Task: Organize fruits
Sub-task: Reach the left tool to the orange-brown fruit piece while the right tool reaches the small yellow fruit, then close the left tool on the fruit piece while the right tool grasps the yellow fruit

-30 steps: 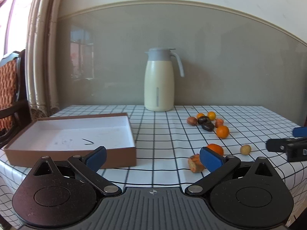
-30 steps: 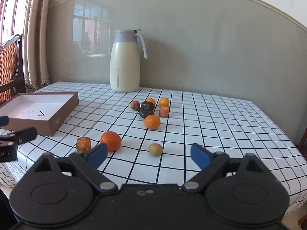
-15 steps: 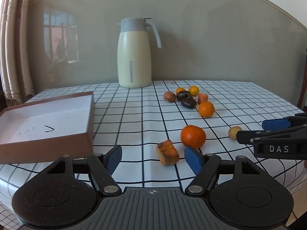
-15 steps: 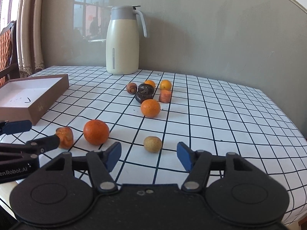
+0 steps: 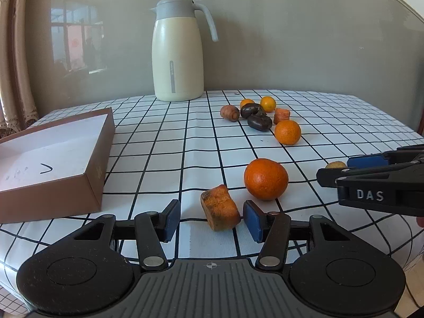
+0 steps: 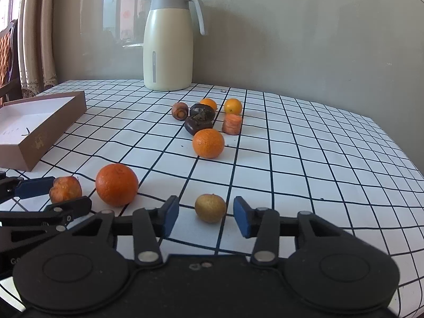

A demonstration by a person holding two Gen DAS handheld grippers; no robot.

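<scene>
A rough orange carrot chunk (image 5: 219,210) lies on the checked tablecloth between the blue pads of my left gripper (image 5: 212,221). Its jaws are closing; the right pad is almost at the chunk and the left pad stands clear. A small yellow-green fruit (image 6: 210,208) sits between the pads of my right gripper (image 6: 206,218). Those jaws are closing too, with a gap on both sides. A big orange (image 5: 265,179) rests just beyond the chunk. The open brown box (image 5: 98,159) with a white inside stands at the left.
A cream thermos jug (image 5: 177,53) stands at the back. In front of it lies a cluster: a tangerine (image 5: 287,132), two dark fruits (image 5: 258,123), carrot pieces (image 5: 230,112) and small oranges (image 5: 268,104). A chair (image 6: 8,53) stands far left.
Both grippers have come forward and down to the near fruits and their jaws have narrowed. The carrot chunk now lies between the left pads, the small fruit between the right pads.
</scene>
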